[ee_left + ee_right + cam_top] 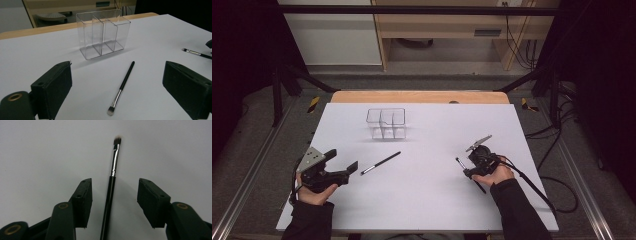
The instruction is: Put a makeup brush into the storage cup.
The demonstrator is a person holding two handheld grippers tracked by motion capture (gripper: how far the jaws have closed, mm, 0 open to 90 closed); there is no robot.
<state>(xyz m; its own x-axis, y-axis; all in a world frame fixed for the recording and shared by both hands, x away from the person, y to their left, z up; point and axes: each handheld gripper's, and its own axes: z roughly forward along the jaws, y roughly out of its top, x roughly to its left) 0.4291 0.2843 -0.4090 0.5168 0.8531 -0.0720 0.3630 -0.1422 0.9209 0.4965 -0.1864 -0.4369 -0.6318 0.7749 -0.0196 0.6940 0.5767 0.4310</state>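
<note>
A clear three-compartment organizer (386, 123) (102, 32) stands empty toward the back of the white table. One black-handled makeup brush (381, 163) (123, 83) lies flat in front of it, just ahead of my left gripper (343, 159) (117, 67), which is open with nothing between its jaws. A second brush (459, 163) (113, 165) (196, 53) lies on the table at the right. My right gripper (472, 169) (114, 183) hovers over it, open, with the handle running between the jaws and touching neither pad.
The white table top (427, 200) has a wooden strip (419, 96) along its far edge. Black frame posts and cables stand at both sides. A wooden shelf unit (452, 30) sits beyond the table on the floor.
</note>
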